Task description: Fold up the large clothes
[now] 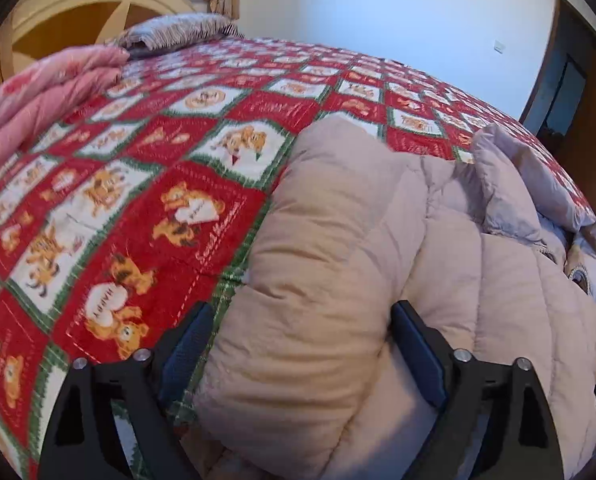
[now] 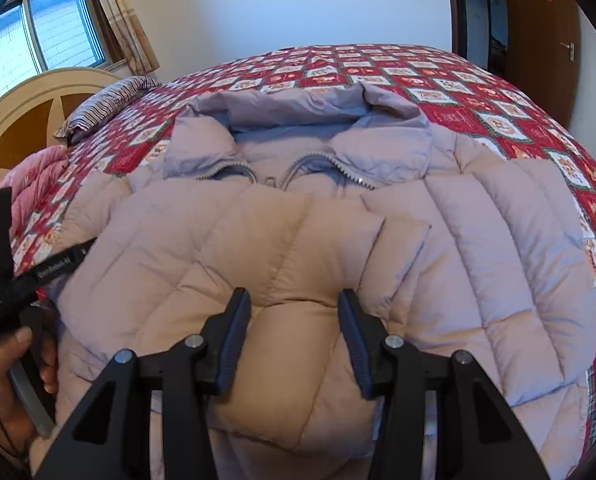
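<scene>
Bedroom, bed covered by a red patchwork quilt [image 2: 477, 92] with bear prints. The puffy beige down jacket [image 2: 226, 240] lies on the near part of it, collar and hood [image 2: 298, 108] toward the far side, zipper partly undone, 1 sleeve folded across the front. My right gripper [image 2: 294, 338] sits half-spread over a padded fold, pads just beside it, not pinching that I can see. My left gripper [image 1: 301, 348] is spread wide around the jacket's rounded edge, released. A hand [image 2: 16, 368] holds the left tool. Pink blanket [image 1: 38, 96], striped pillow [image 1: 178, 32], wooden headboard [image 1: 78, 4] behind.
</scene>
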A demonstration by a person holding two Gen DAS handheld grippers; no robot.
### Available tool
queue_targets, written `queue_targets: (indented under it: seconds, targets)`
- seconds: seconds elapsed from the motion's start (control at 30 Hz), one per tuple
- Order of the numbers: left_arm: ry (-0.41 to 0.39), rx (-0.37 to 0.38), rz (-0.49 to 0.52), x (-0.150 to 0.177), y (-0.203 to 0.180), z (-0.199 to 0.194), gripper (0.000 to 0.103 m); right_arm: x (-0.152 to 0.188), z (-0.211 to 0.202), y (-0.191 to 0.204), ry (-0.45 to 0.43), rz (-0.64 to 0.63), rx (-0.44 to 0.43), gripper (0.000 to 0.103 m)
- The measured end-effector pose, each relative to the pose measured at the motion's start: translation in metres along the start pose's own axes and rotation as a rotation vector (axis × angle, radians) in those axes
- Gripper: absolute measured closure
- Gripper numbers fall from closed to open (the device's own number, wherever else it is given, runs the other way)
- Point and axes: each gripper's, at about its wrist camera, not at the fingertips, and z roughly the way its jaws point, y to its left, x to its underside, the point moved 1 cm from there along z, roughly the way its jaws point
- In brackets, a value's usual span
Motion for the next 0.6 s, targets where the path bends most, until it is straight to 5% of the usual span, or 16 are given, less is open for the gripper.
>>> queue_targets:
  seconds: [0.3, 0.47, 0.6]
  targets:
    - [-0.009, -0.011, 0.010, 0.001, -0.005, 0.003, 0.009, 0.008, 0.013, 0.004, -0.007, -0.056, 0.052, 0.055]
    - [-0.029, -0.077, 0.016, -0.009, -0.005, -0.018, 0.009, 0.005, 0.011, 0.005, 0.016, -0.080, 0.062, 0.055]
    - [-0.149, -0.009, -0.043, -0.031, -0.008, -0.063, 0.009, -0.012, -0.022, -0.004, -0.054, -0.016, 0.047, 0.053]
